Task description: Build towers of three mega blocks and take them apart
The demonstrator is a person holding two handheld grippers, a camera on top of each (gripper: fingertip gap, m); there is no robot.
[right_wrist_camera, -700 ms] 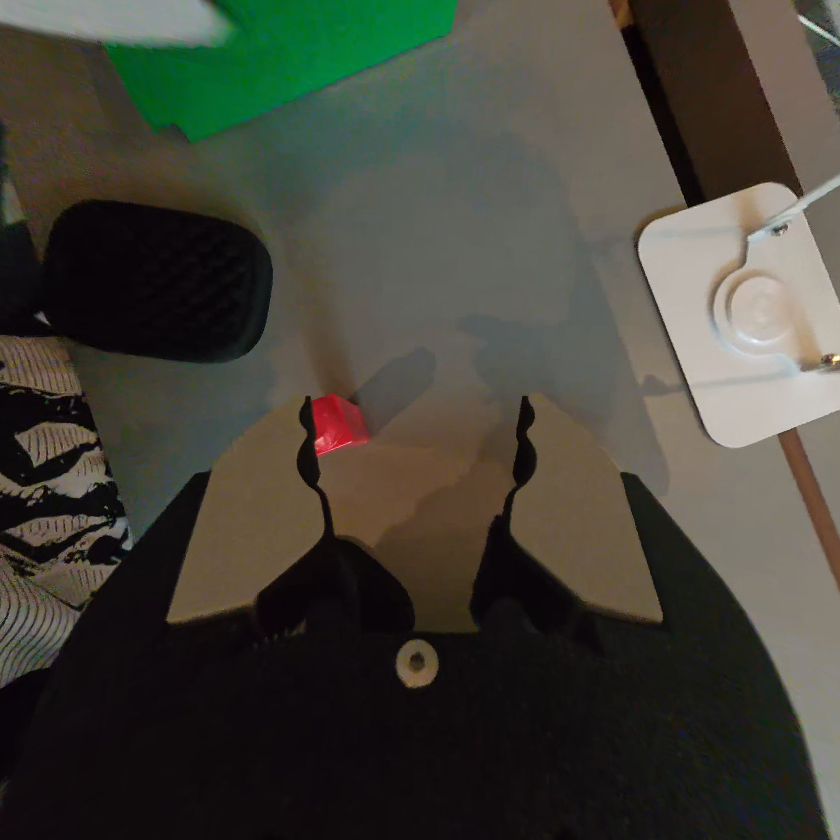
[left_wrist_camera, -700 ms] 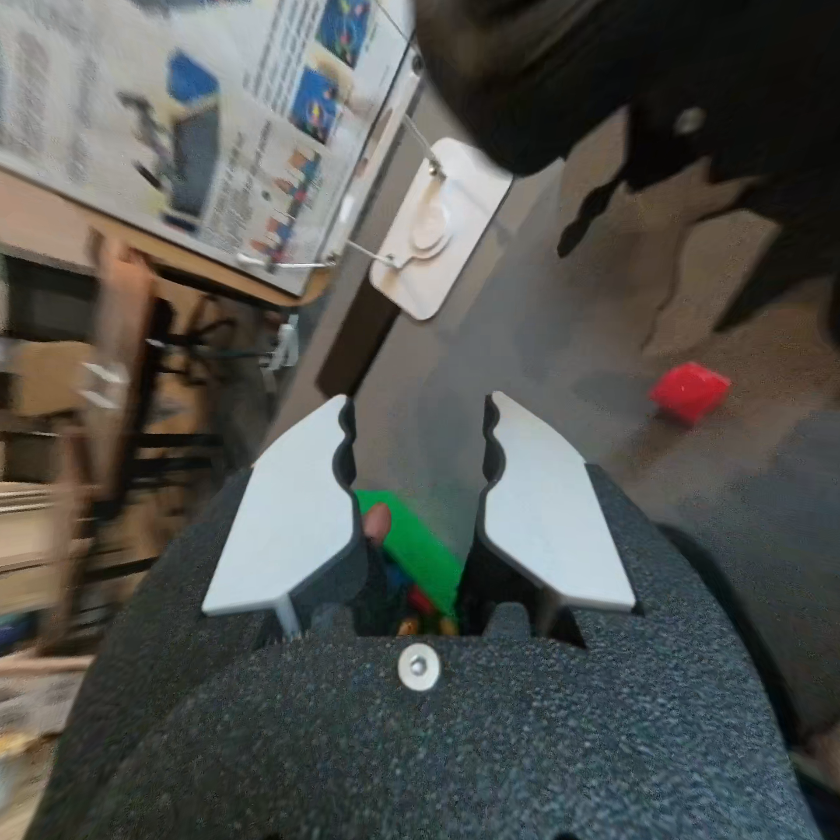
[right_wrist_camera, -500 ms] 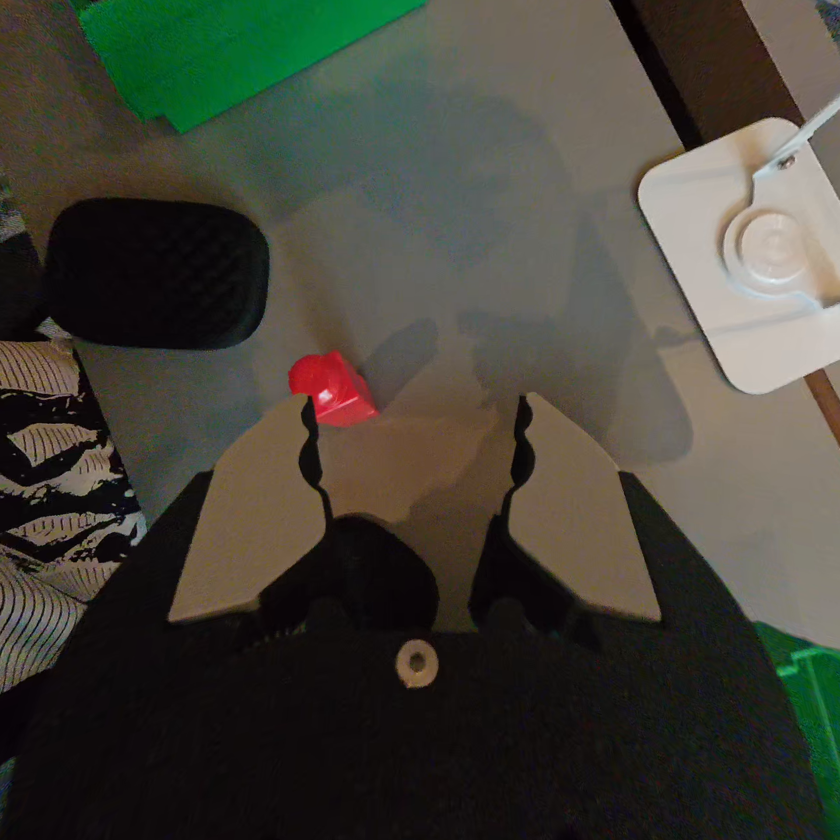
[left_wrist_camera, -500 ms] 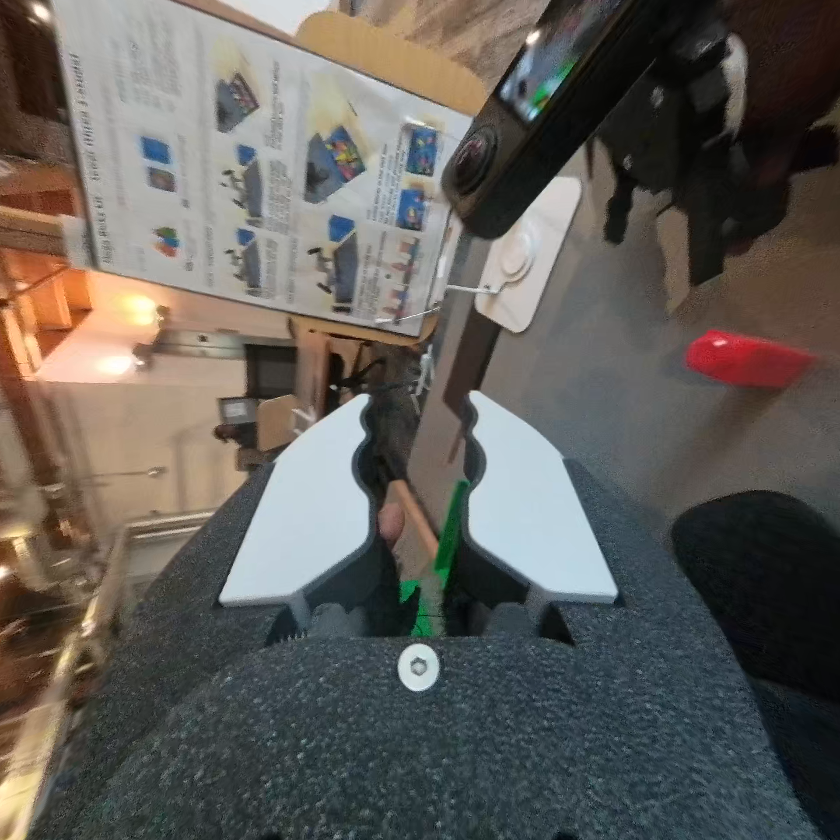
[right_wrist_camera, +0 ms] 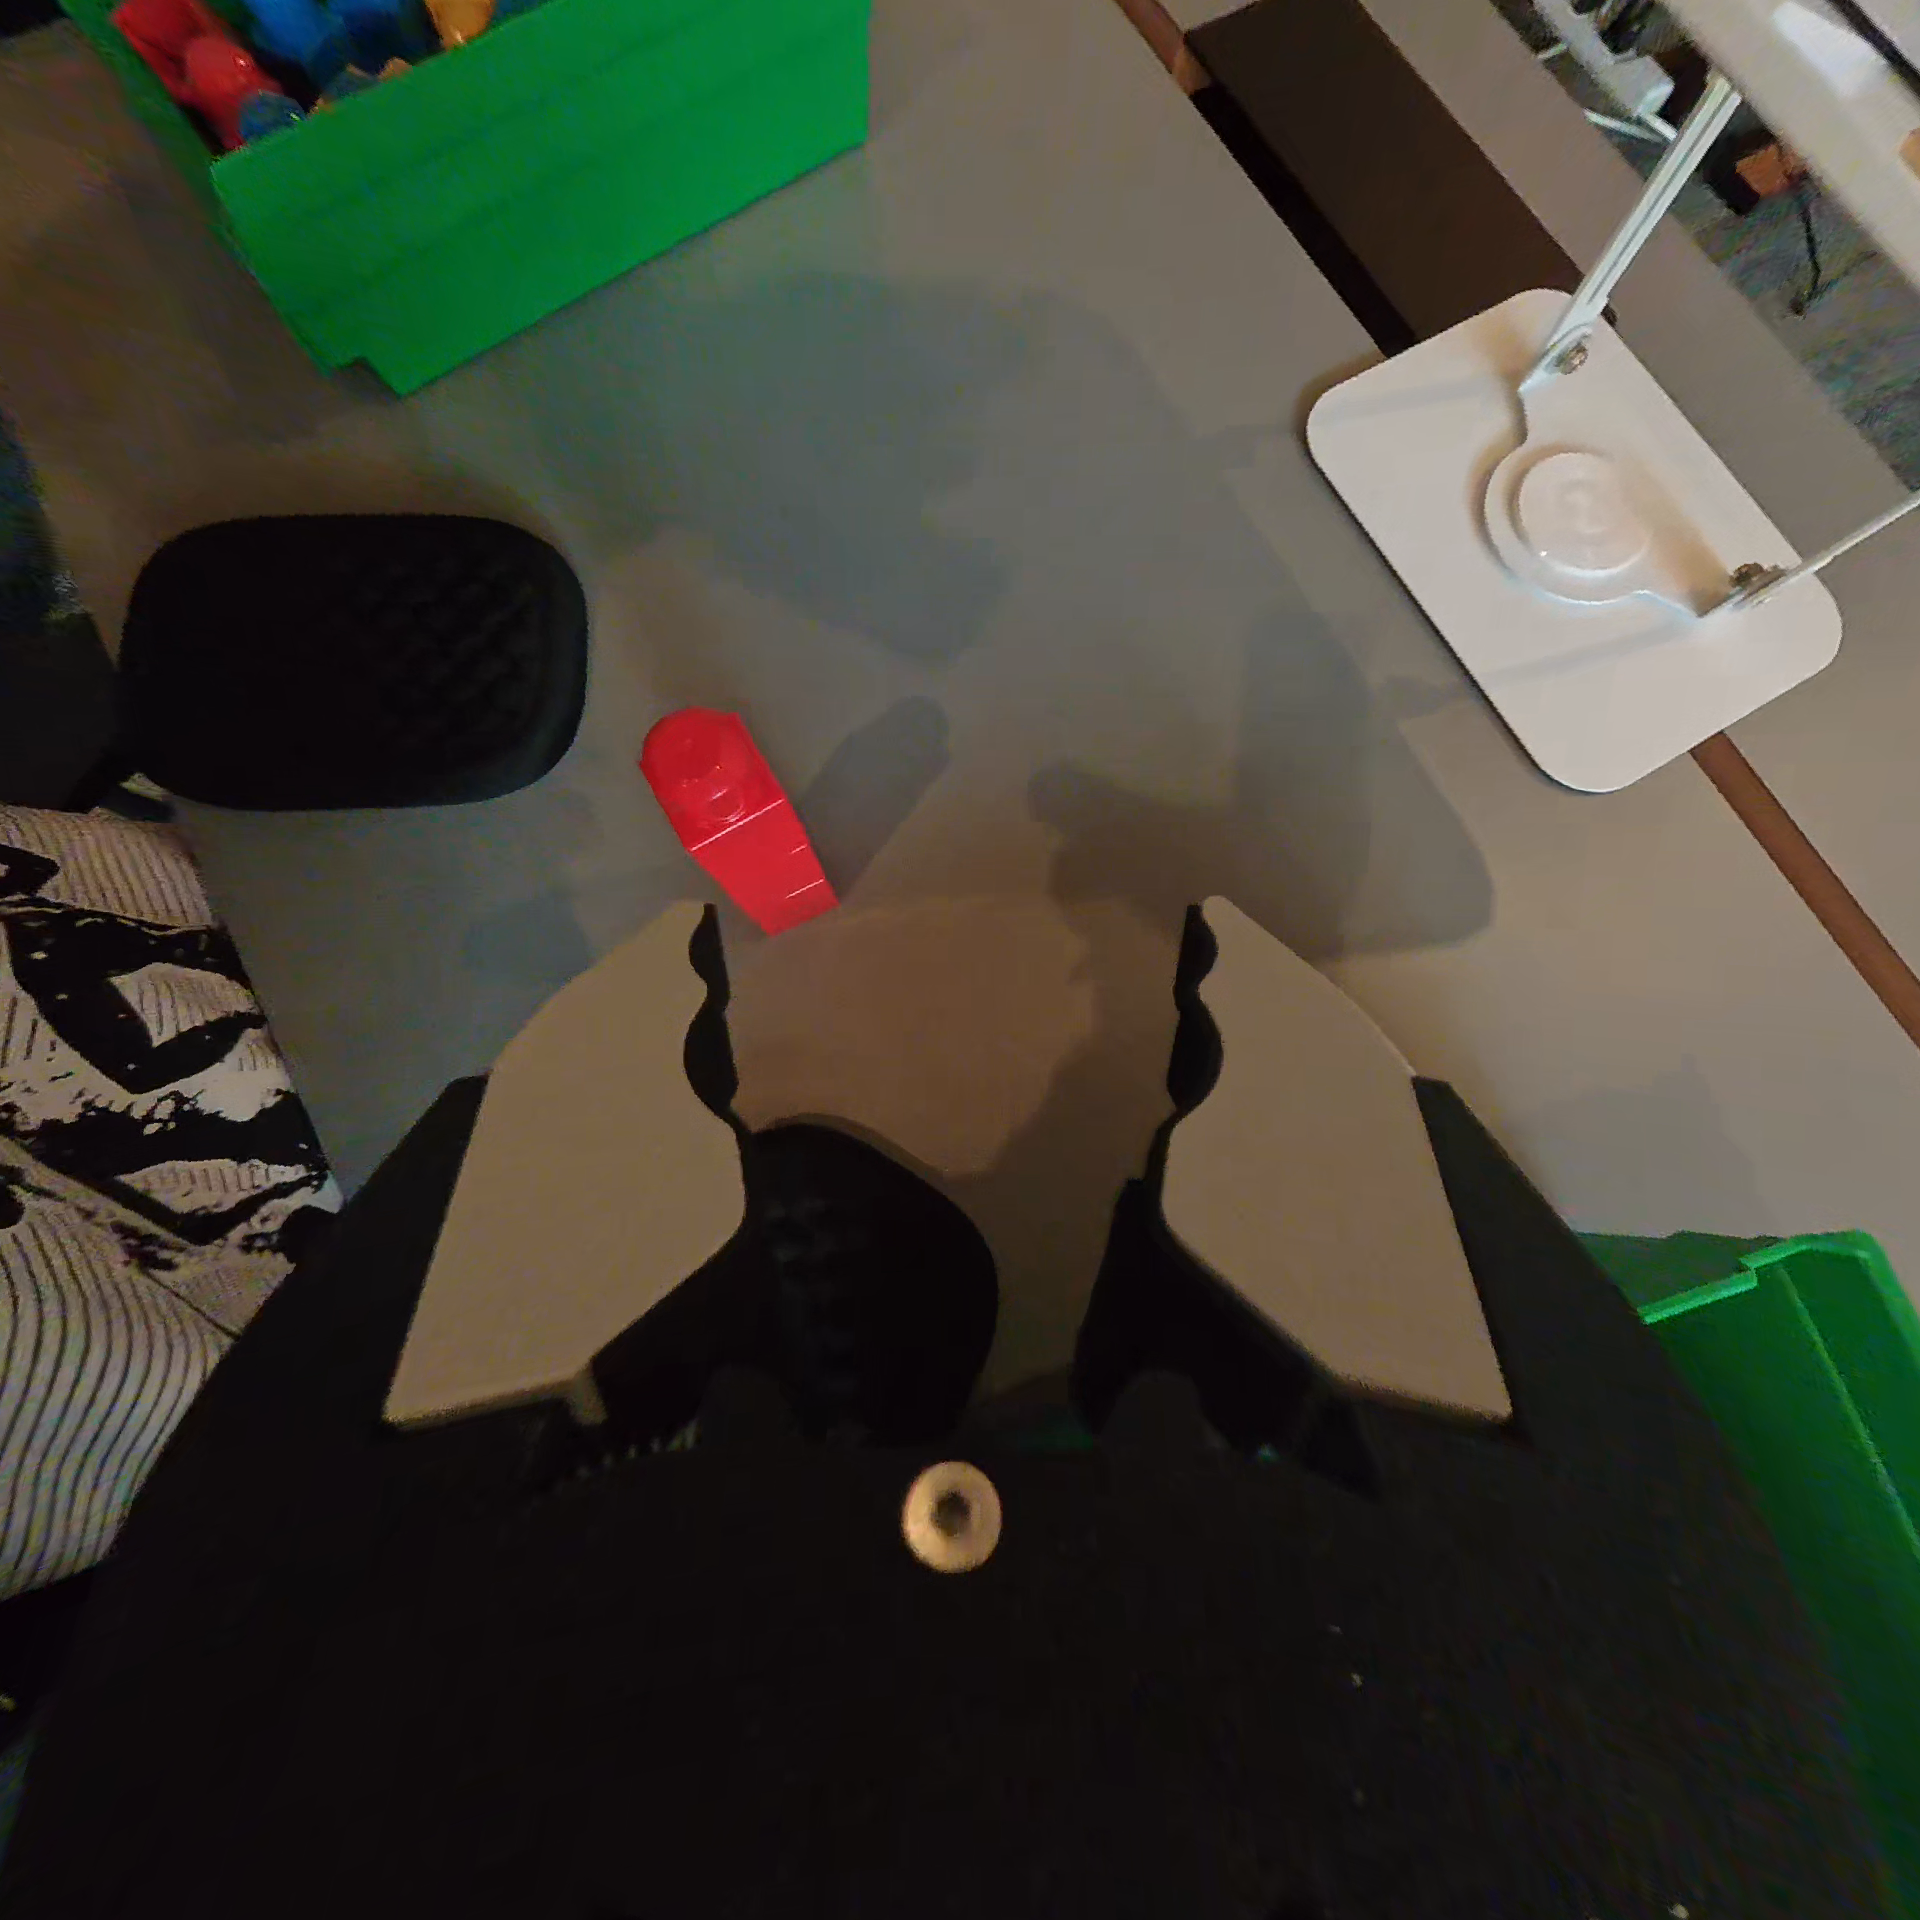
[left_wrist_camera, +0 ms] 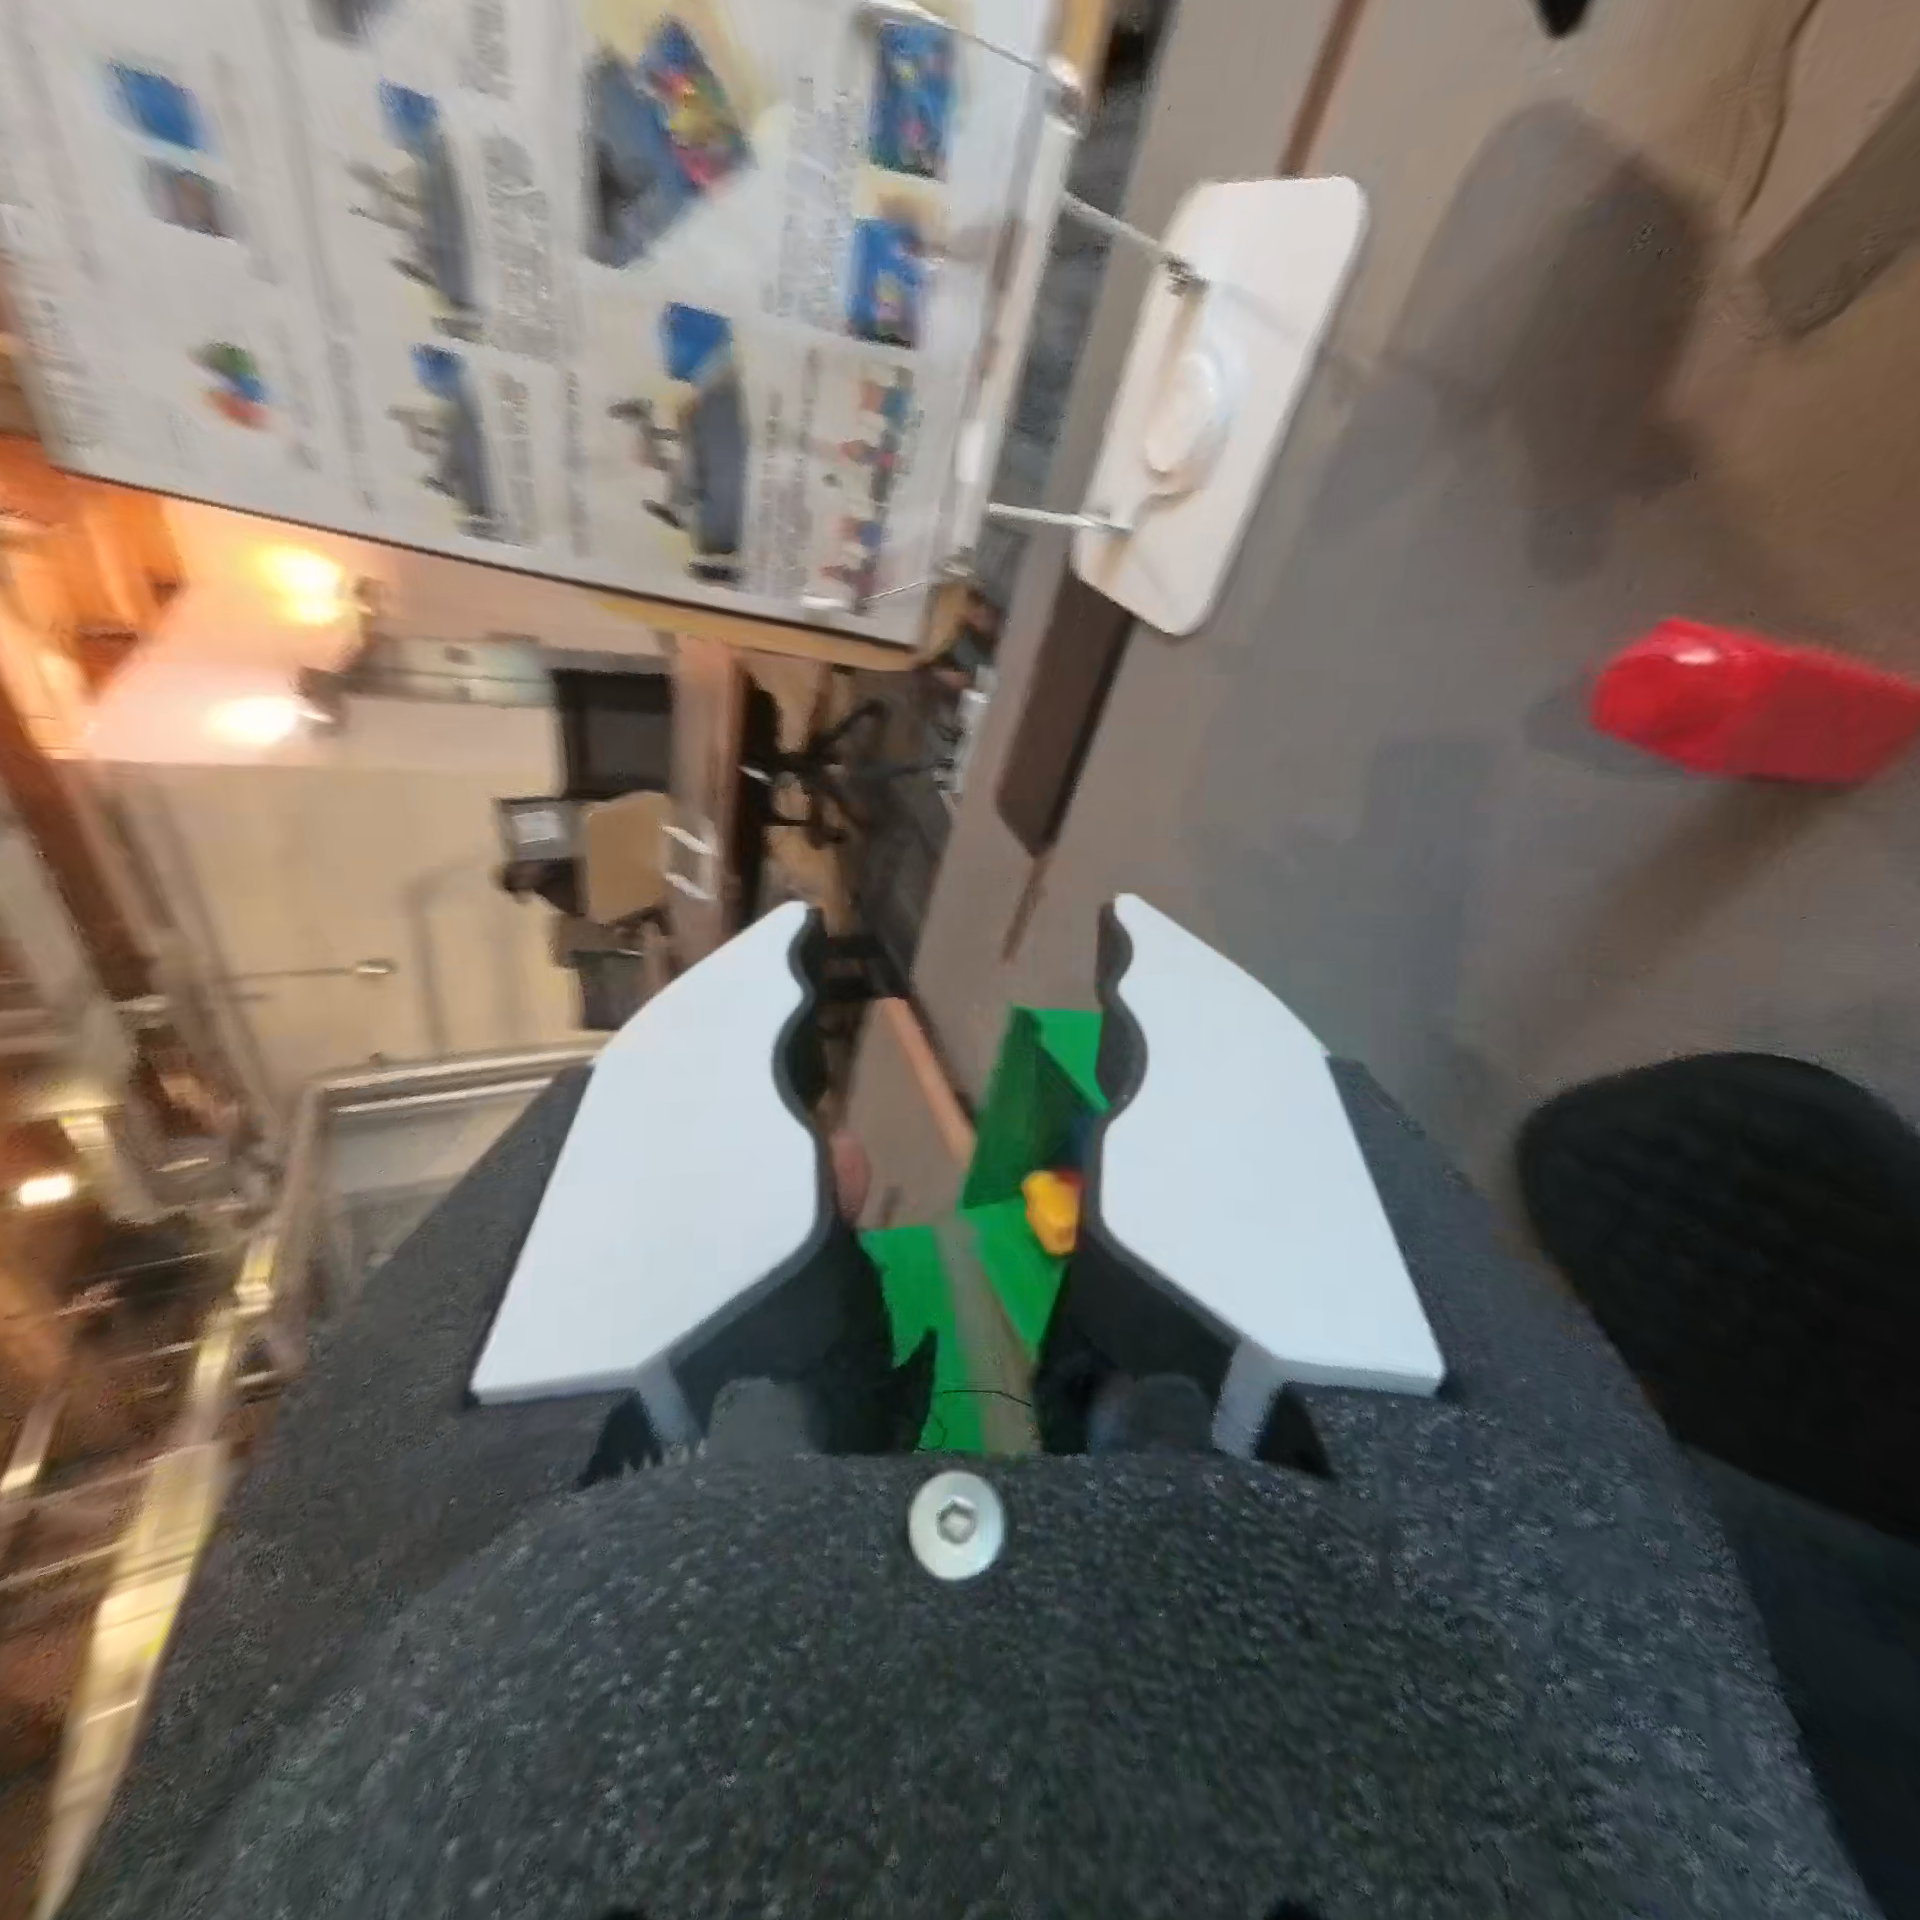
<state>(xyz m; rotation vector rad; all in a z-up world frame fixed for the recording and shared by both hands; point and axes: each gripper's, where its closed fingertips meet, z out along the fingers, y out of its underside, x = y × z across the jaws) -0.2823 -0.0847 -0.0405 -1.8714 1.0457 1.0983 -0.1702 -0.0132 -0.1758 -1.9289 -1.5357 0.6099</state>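
A red mega block (right_wrist_camera: 732, 816) stands upright on the grey table, stud on top, with faint seams on its side. My right gripper (right_wrist_camera: 951, 925) is open and empty above the table, its left fingertip (right_wrist_camera: 686, 935) just short of the block and apart from it. My left gripper (left_wrist_camera: 956, 935) is open and empty, turned sideways above the table edge. The red block also shows in the left wrist view (left_wrist_camera: 1756, 712), off to the right. A green bin (right_wrist_camera: 540, 197) with several coloured blocks (right_wrist_camera: 208, 62) stands at the far left and shows between the left fingers (left_wrist_camera: 1029, 1101).
A black case (right_wrist_camera: 353, 660) lies left of the red block. A white stand base (right_wrist_camera: 1569, 530) sits at the table's right edge and holds a poster (left_wrist_camera: 499, 281). Another green bin (right_wrist_camera: 1787, 1382) is at the lower right. A patterned sleeve (right_wrist_camera: 114, 1091) is at the left. The red mega block (right_wrist_camera: 732, 816) sits 8 cm or so from the ends of my right fingers.
The right gripper has drawn back and up, so the red block now lies clear ahead of its left finger and the green bin has come into view. The left gripper has swung and opened slightly.
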